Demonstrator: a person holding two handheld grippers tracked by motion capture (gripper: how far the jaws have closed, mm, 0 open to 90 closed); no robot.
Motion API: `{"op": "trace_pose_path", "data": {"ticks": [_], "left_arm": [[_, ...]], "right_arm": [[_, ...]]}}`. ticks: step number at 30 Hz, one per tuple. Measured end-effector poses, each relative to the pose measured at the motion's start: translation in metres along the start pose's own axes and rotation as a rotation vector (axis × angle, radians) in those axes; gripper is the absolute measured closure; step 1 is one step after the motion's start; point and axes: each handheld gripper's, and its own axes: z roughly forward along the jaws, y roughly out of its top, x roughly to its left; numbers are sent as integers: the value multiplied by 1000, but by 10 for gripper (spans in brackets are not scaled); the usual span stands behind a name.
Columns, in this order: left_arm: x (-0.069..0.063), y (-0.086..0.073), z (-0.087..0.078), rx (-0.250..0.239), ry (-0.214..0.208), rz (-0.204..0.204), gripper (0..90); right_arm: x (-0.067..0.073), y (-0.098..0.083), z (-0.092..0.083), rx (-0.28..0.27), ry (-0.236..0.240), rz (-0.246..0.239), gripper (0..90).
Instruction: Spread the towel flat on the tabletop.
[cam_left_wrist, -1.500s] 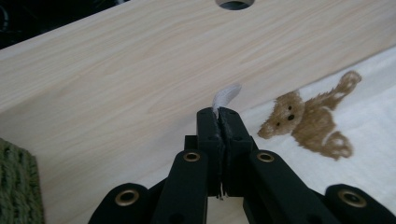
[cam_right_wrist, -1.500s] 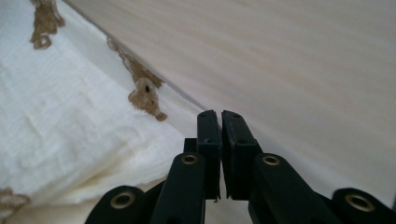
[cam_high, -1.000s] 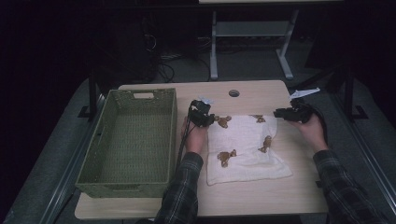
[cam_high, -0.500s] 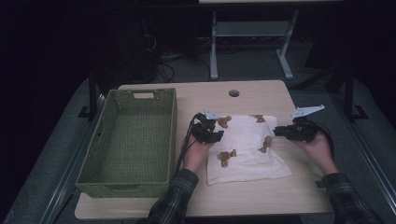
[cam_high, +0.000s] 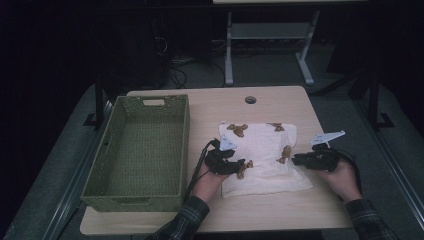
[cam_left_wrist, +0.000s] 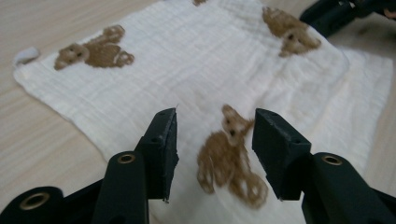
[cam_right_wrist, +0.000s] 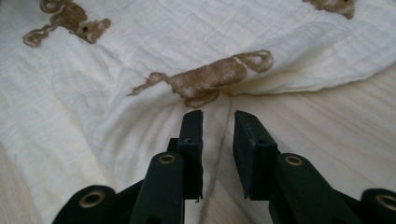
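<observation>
Green woven basket (cam_high: 140, 150) beside white bear-print cloth (cam_high: 262, 150) on table (cam_high: 280, 210)

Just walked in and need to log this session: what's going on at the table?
A person works a white bear-print cloth on the table with a tool in each hand. The left tool, its jaws having just been opening, hangs over the cloth's near-left part, gripping nothing. The right tool sits at the cloth's right edge, jaws slightly apart. A green basket stands left.
</observation>
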Motion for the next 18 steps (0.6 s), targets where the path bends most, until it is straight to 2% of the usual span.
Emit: {"op": "trace_pose_path", "data": {"ticks": [4, 7, 9, 13, 18], "left_arm": [[-4, -9, -3, 23, 1, 9, 483], [-5, -14, -6, 18, -5, -5, 478], [-5, -15, -8, 23, 0, -1, 477], [-5, -16, -8, 25, -2, -2, 476], [-8, -16, -6, 37, -5, 16, 474]], "right_arm": [[3, 2, 8, 19, -10, -24, 721], [5, 2, 12, 27, -10, -29, 781], [5, 2, 12, 28, -8, -41, 868], [7, 0, 7, 37, -26, -55, 883], [1, -7, -9, 26, -56, -21, 883]]}}
